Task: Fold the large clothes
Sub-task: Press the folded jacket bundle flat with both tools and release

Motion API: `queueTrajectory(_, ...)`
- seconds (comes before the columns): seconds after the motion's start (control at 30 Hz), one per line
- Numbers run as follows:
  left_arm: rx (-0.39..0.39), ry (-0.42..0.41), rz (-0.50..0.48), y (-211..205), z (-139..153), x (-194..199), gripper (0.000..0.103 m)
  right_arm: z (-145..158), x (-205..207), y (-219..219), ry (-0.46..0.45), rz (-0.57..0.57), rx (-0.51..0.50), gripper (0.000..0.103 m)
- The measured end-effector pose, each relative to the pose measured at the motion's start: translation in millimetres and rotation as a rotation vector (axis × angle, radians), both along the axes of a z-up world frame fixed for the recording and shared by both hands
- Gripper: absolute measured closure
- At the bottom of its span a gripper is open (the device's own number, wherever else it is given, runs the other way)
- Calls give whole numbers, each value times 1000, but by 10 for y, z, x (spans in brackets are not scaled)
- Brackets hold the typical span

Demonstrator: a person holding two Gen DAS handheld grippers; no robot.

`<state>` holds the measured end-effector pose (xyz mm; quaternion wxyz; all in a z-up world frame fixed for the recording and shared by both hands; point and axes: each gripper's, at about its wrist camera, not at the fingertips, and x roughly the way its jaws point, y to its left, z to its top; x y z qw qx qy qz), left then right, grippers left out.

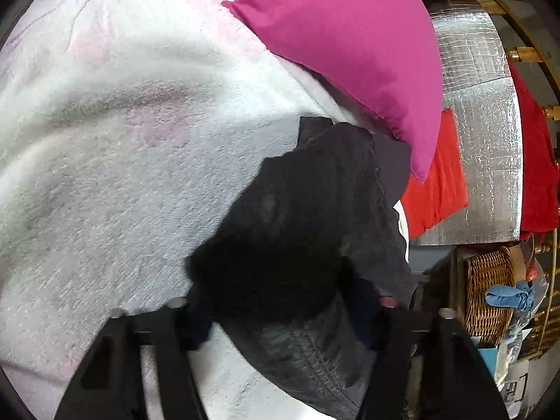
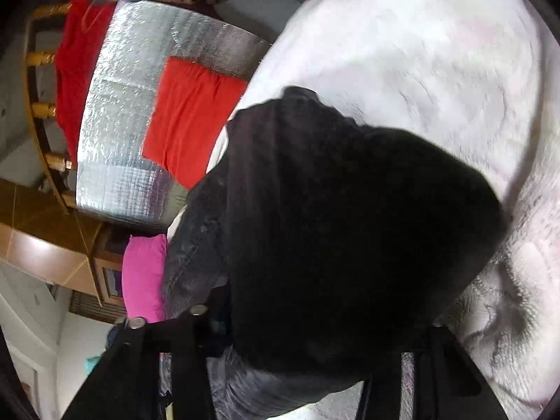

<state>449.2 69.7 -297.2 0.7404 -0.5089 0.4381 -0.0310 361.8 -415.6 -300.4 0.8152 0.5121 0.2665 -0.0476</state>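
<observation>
A large dark grey-black garment (image 1: 308,217), like denim, hangs bunched over a white fluffy blanket (image 1: 122,140) on the bed. My left gripper (image 1: 280,315) is shut on a fold of the garment, which drapes over and between its black fingers (image 1: 175,350). In the right wrist view the same garment (image 2: 343,231) fills the middle. My right gripper (image 2: 308,343) is shut on its bunched edge, lifted above the blanket (image 2: 437,70). The fingertips of both grippers are hidden by cloth.
A magenta pillow (image 1: 350,45) lies at the bed's head, next to a red cloth (image 1: 437,182) on a silver foil mat (image 1: 490,140). A wicker basket (image 1: 490,294) and wooden furniture stand beside the bed. The red cloth (image 2: 192,115) and foil mat (image 2: 122,112) also show in the right wrist view.
</observation>
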Motion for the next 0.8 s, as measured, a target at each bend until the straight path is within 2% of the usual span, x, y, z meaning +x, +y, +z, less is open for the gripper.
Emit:
queueTrajectory(0.07,21,-15,-6,45,68,-61,62,161,-60,75,-12,12,-66,66)
queueTrajectory(0.17,100,-54,-28,32,244,-174,68,299,-173,140,-30,24,-69,68)
queueTrajectory(0.33,133,-76,-65,99,401,-518,70,494,-507,255,-14,60,-88,68)
queueTrajectory(0.5,137,-51,-112,254,272,-1196,69,410,-1122,327,4,105,-77,68)
queueTrajectory(0.6,157,-12,-139,344,131,-1591,63,133,-1403,382,110,141,-63,63)
queueTrajectory(0.63,169,5,-156,376,92,-1700,55,58,-1462,370,138,142,-44,59)
queueTrajectory(0.67,187,21,-168,399,96,-1760,45,11,-1513,361,166,142,-29,50)
queueTrajectory(0.73,241,45,-200,463,183,-1904,41,18,-1638,339,209,174,-2,40)
queueTrajectory(0.8,312,4,-250,521,388,-2071,41,175,-1756,348,208,229,-45,35)
